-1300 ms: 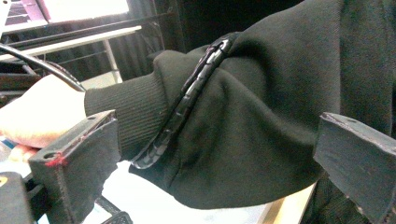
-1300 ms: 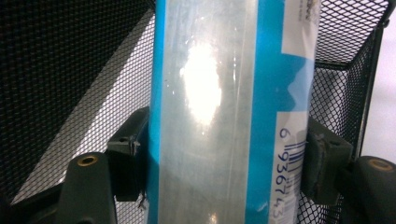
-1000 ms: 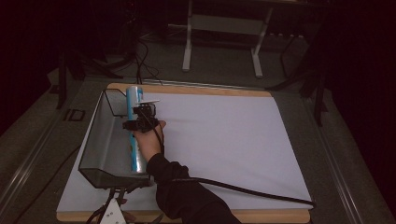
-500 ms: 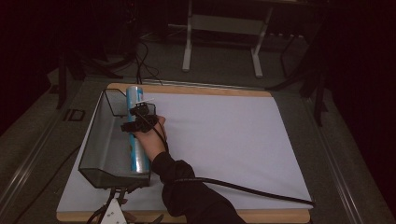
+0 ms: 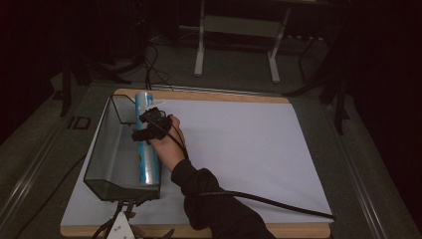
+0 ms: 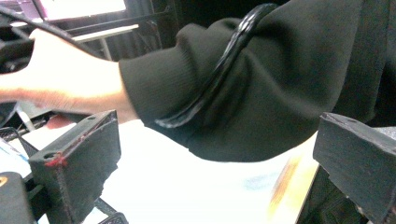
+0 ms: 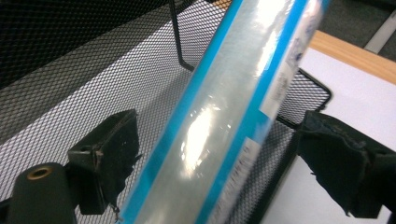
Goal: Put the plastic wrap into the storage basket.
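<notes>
A long roll of clear film with blue stripes (image 5: pixel 147 159) lies lengthwise along the right side of a black wire-mesh basket (image 5: pixel 107 154) at the table's left. My right gripper (image 5: pixel 149 124) is held over the roll's far half. In the right gripper view its jaws stand wide apart on either side of the roll (image 7: pixel 224 121), and my right gripper (image 7: pixel 224 158) is open and not pinching it. My left gripper (image 5: pixel 119 228) sits at the table's front edge below the basket. In its own view my left gripper (image 6: pixel 217 172) is open and empty, facing the person's dark sleeve (image 6: pixel 280 84).
A white sheet (image 5: pixel 239 149) covers the wooden table right of the basket. The right gripper's black cable (image 5: pixel 268 201) trails across the sheet toward the front right. Metal stand legs (image 5: pixel 199 50) and floor cables lie beyond the far edge.
The right hand has edged slightly farther along the roll and the forearm has shifted a little right. Roll, basket and left gripper have stayed where they were.
</notes>
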